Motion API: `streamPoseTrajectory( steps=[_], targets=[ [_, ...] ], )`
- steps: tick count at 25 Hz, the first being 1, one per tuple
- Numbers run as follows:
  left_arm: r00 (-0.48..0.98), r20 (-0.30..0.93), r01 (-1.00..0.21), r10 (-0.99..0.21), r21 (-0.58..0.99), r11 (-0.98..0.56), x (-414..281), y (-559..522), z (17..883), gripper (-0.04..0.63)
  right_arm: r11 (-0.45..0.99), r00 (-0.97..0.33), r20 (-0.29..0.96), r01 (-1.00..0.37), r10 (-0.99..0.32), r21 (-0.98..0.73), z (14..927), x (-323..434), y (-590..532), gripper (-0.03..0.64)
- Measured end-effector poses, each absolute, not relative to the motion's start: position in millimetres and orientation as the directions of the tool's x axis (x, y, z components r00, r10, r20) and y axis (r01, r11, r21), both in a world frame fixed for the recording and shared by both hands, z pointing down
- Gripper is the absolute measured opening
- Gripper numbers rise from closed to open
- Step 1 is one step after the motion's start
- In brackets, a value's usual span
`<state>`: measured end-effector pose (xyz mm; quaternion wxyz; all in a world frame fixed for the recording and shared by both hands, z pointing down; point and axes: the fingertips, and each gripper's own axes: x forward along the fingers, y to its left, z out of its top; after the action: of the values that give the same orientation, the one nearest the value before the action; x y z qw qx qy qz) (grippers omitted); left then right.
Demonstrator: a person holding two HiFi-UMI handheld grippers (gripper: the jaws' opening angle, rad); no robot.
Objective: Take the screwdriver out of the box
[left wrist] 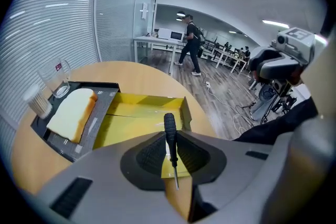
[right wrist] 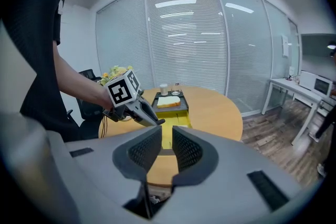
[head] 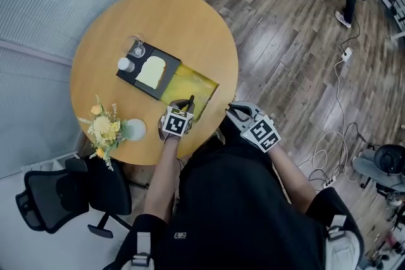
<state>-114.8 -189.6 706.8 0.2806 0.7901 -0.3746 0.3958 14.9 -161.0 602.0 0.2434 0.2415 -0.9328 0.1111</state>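
At a round wooden table [head: 190, 16], the left gripper [left wrist: 170, 153] has its jaws clenched on the screwdriver [left wrist: 170, 134]. The ribbed pads pinch it low on the handle, where handle and shaft meet, so the black knurled grip stands up on the far side and the thin steel shaft points back toward the person. The tool hangs over the near end of the yellow box [head: 197, 84], an open, shallow carton with glossy inner walls and a bare floor. From these views it cannot be told whether the tip has cleared the rim. The step in hand looks like the lift-out itself, with the grasp made and the tool yet to be carried off. The next move calls for a steady pull up and away from the box's near wall, and the pinch must hold firm because the slim, smooth shaft could pivot between the pads. The right gripper [right wrist: 166, 147] waits off the table's near right edge, close to the person's body. Its jaws stand released, with nothing between them but a view of the tabletop beyond. Touching the box's far left end lies a matte black tray [head: 126, 73] bearing a pale, soft-looking bread slice [head: 152, 71], with a clear glass [head: 137, 45] and a small white-capped bottle [head: 125, 64] at its far corner. A bunch of yellow flowers [head: 102, 128] sits at the table's near left, and a black mesh office chair [head: 60, 193] stands on the floor below it.
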Motion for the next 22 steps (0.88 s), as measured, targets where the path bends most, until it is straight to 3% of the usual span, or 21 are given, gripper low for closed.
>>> streamPoseTrajectory(
  steps=[11, 22],
  targets=[
    [0.483, 0.676, -0.851, -0.557, 0.211, -0.481, -126.5, -151.7, 647.0, 0.066, 0.879, -0.771, 0.507, -0.474, -0.385, -0.054, 598.7, -1.4, -137.9, 0.055],
    [0.532, 0.557, -0.836, -0.637, 0.228, -0.499, -118.5, -121.4, 604.9, 0.066, 0.898, -0.774, 0.507, -0.439, -0.379, 0.001, 591.0, -11.2, -138.7, 0.055]
  ],
)
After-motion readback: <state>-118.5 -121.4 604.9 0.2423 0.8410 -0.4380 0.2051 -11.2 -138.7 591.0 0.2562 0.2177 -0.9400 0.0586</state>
